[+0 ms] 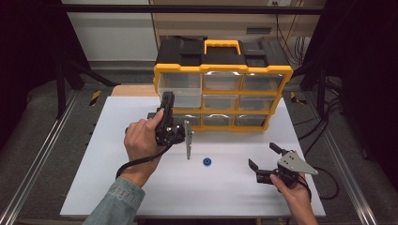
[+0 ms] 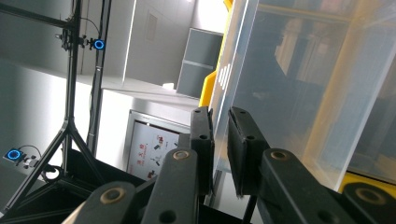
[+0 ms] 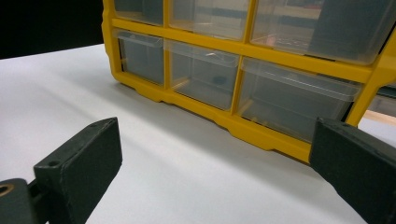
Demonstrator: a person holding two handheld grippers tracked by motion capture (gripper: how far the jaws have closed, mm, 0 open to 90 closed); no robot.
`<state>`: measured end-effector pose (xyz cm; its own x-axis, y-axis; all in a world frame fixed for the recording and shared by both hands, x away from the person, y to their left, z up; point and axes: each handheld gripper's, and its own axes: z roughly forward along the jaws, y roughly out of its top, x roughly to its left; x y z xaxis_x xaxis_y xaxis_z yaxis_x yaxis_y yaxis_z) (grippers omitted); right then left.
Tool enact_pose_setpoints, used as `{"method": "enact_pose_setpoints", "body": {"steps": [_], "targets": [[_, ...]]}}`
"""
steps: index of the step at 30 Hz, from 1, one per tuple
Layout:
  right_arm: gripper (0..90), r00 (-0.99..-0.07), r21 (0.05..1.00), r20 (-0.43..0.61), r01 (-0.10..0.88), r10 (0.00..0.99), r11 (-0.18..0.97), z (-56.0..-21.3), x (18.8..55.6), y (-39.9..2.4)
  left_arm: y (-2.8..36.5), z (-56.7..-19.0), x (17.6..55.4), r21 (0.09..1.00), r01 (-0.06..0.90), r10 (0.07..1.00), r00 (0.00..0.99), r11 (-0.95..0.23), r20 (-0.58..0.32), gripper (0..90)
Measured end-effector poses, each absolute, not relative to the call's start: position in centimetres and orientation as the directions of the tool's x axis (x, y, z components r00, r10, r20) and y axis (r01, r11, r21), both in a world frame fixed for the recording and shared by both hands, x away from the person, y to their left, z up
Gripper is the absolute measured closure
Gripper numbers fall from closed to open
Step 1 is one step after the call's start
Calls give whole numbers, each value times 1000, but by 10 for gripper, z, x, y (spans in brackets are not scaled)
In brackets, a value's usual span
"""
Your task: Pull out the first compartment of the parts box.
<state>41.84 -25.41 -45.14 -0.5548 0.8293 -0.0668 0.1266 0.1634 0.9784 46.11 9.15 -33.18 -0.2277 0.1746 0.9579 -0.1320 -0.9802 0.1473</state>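
While left tool (image 1: 167,101) pinches clear drawer (image 1: 180,90) front, right tool (image 1: 265,161) hovers, jaws wide apart.

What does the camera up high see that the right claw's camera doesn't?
From up high: a little blue ring on the table, the box's yellow handle, and the left claw pinching a pulled-out drawer. From the right claw's camera: the bottom drawers up close, a small dark thing inside one, and the right claw wide open. Both: the yellow drawer box and the white table.
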Motion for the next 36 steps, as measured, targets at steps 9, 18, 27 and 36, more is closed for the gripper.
{"method": "enact_pose_setpoints", "body": {"steps": [9, 18, 27, 36], "targets": [[32, -555, 978, -67, 128, 829, 165, -451, 418, -254, 91, -331, 458, 150, -131, 177, -227, -980, 958, 800], [32, -555, 978, -68, 128, 829, 166, -452, 419, -254, 92, -332, 455, 154, -134, 182, -227, -979, 957, 800], [31, -556, 978, -68, 128, 829, 166, -452, 419, -254, 93, -330, 452, 155, -138, 184, -232, -978, 955, 801], [32, -556, 977, -69, 128, 828, 168, -452, 419, -253, 93, -332, 449, 155, -137, 184, -229, -978, 956, 800]]}}
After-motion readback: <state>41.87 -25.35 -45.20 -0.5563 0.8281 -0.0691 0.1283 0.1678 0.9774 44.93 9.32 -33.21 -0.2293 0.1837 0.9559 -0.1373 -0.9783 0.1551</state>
